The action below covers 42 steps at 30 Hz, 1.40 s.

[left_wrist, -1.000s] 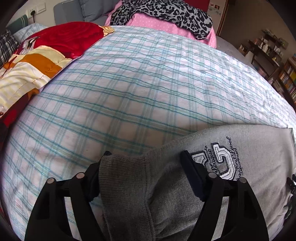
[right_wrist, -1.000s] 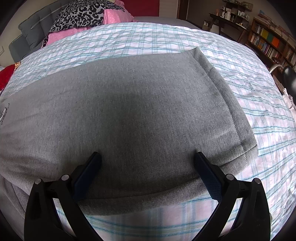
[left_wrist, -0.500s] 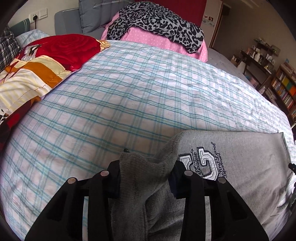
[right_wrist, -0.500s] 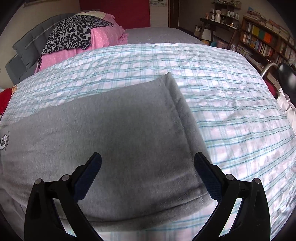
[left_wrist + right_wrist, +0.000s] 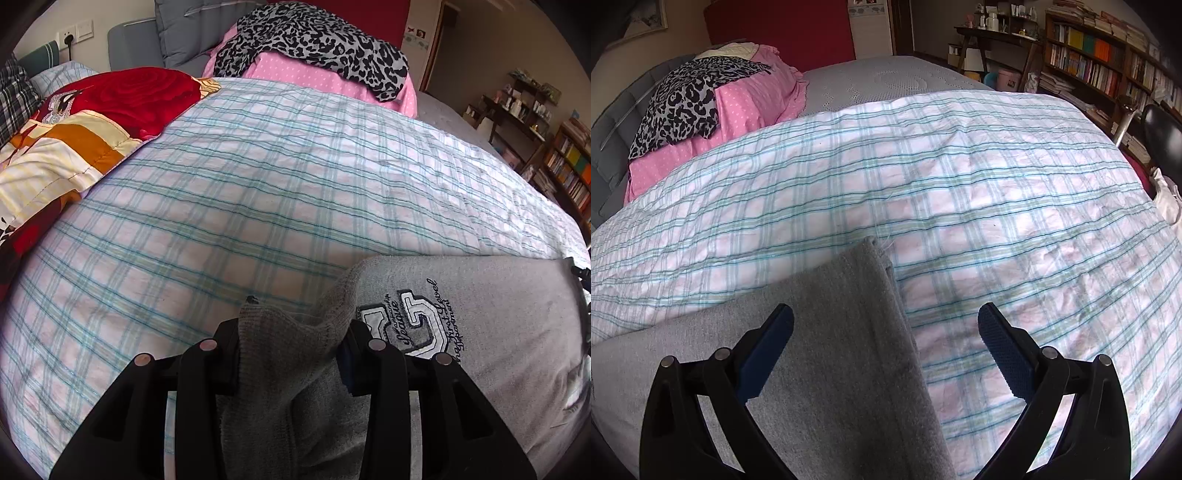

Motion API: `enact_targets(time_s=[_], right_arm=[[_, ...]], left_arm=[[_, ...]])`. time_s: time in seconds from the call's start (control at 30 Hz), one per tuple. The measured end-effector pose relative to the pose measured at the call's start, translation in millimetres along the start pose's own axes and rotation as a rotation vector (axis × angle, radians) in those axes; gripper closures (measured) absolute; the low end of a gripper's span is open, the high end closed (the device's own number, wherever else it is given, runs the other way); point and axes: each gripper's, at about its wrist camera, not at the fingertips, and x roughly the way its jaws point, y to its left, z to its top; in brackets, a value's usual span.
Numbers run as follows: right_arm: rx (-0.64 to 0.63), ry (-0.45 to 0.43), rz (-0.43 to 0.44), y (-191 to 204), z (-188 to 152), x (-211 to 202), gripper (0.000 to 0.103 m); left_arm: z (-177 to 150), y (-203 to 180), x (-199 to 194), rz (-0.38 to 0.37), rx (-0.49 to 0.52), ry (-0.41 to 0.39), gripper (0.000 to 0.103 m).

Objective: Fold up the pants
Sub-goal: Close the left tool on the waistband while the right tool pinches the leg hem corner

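A checked bedspread [image 5: 258,192] covers the bed in front of you, with bookshelves [image 5: 1100,62] past its far right edge. Your grey pants [image 5: 498,332] lie along the near edge, their lower part cut off by both views. Your left gripper [image 5: 291,350] is clamped on the bunched ribbed cuff [image 5: 288,332], hiding the pads. Your right gripper [image 5: 886,332] hangs spread wide over the hem, gripping nothing. A red quilt [image 5: 110,99] and pink bedding [image 5: 746,107] crowd the far corners.
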Motion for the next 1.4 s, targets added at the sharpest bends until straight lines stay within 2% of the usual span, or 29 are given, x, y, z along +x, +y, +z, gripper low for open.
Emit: enact_targets(time_s=[0.07,0.13,0.23,0.3,0.4,0.67,0.9,1.07,1.4], right_arm=[[0.005,0.019,0.000,1.5,5.9,10.2,0.004],[0.009,0.034,0.034,2.2,11.8,17.7,0.018],[0.023,0.044,0.054,3.9,15.8,23.4,0.042],[0.018,0.042,0.057,5.5,15.6,22.1,0.071],[-0.007,0.010,0.057,9.2,13.1,6.9,0.090],[-0.004,-0.143,0.126,-2.4,6.8,-84.0,0.092],[0.030,-0.247,0.173,-21.0,-21.1,-167.7,0.092],[0.069,-0.316,0.204,-43.2,-57.4,-221.5,0.092],[0.137,-0.408,0.234,-87.2,-157.6,-301.3,0.092]], left_arm=[[-0.3,-0.7,1.6,0.007,0.004,0.004,0.064],[-0.5,-1.4,3.1,0.015,0.008,0.008,0.064],[0.2,-2.0,3.3,0.021,0.010,0.010,0.064],[0.7,-3.0,2.8,0.026,0.012,0.011,0.064],[1.1,-4.5,-2.3,0.030,0.013,0.011,0.064],[0.5,-10.0,-52.7,-0.008,0.023,-0.065,0.064],[-10.5,-6.8,-109.1,-0.064,0.005,-0.131,0.064],[-33.7,-3.2,-154.0,-0.106,0.004,-0.186,0.064],[-101.0,5.0,-217.4,-0.149,0.037,-0.243,0.064]])
